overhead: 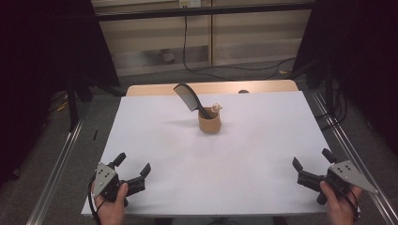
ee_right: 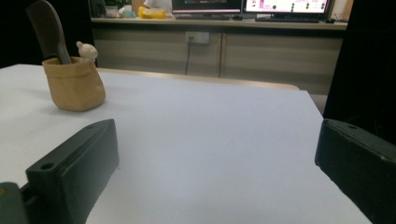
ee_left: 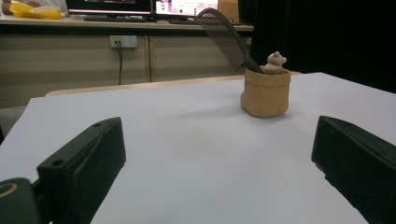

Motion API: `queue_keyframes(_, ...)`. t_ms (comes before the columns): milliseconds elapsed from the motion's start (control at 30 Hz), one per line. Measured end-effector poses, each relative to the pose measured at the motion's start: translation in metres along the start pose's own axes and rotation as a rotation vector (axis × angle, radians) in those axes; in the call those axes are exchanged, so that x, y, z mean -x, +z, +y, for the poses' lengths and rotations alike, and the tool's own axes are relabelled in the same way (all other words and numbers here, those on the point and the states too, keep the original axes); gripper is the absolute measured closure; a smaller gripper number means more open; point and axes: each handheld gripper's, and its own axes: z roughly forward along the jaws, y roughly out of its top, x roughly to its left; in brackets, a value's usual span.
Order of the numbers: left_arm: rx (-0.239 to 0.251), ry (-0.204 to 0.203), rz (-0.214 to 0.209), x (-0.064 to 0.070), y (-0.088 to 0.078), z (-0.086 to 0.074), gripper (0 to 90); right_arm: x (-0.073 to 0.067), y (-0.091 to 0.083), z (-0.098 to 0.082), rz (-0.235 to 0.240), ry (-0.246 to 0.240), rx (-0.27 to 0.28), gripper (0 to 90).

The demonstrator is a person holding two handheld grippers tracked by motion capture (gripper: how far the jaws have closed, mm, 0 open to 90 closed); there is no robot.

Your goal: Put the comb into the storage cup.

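We hold the left gripper (overhead: 133,165) at the near left corner of the desk (overhead: 263,154), jaws spread wide apart with nothing between them. In the left gripper view, both black jaws rise from the bottom corners and bare white surface lies between them. We hold the right gripper (overhead: 310,161) at the near right corner, jaws likewise wide apart and empty; the right gripper view shows the same open gap over the white surface.

Both grippers rest low, at or just above the desk, well apart from each other and from the objects ahead.

Toward the far middle of the desk stands a small tan pouch-shaped holder (overhead: 209,123), upright. A dark comb (overhead: 187,97) stands in it, handle down, leaning up and to the left in the high view, teeth end above the rim. A small pale figurine (overhead: 215,108) sits at the holder's rim just beside the comb.
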Motion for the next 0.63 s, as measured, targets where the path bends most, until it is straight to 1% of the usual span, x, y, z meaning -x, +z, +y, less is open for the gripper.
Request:
queue_keyframes(100,0.006,0.0,0.002,-0.0003,-0.0001,0.0003,3.0,0.0002,-0.0013,-0.0045,-0.002,0.003,-0.025,0.0)
queue_keyframes(200,0.007,-0.002,-0.006,-0.0005,0.0011,0.0002,3.0,-0.0005,0.0004,-0.0066,-0.002,-0.01,-0.039,0.0)
queue_keyframes(267,0.007,-0.001,-0.008,-0.0008,0.0011,0.0003,3.0,-0.0024,0.0012,-0.0076,0.008,-0.02,-0.046,0.0)
queue_keyframes(300,0.007,0.0,-0.008,-0.001,0.0012,0.0003,2.9,-0.0031,0.0011,-0.0074,0.011,-0.028,-0.04,0.0)
queue_keyframes(367,0.006,0.002,-0.01,-0.0014,0.0015,0.0007,2.8,-0.0028,0.0019,-0.0067,0.017,-0.02,-0.024,0.0)
queue_keyframes(533,0.009,0.003,-0.009,-0.0006,0.0022,0.0013,2.8,-0.0037,0.0038,-0.0069,0.017,-0.01,-0.023,0.0)
queue_keyframes(633,0.005,0.003,-0.008,-0.0019,0.0022,0.0013,2.8,-0.0035,0.0037,-0.0057,0.02,-0.004,-0.008,0.0)
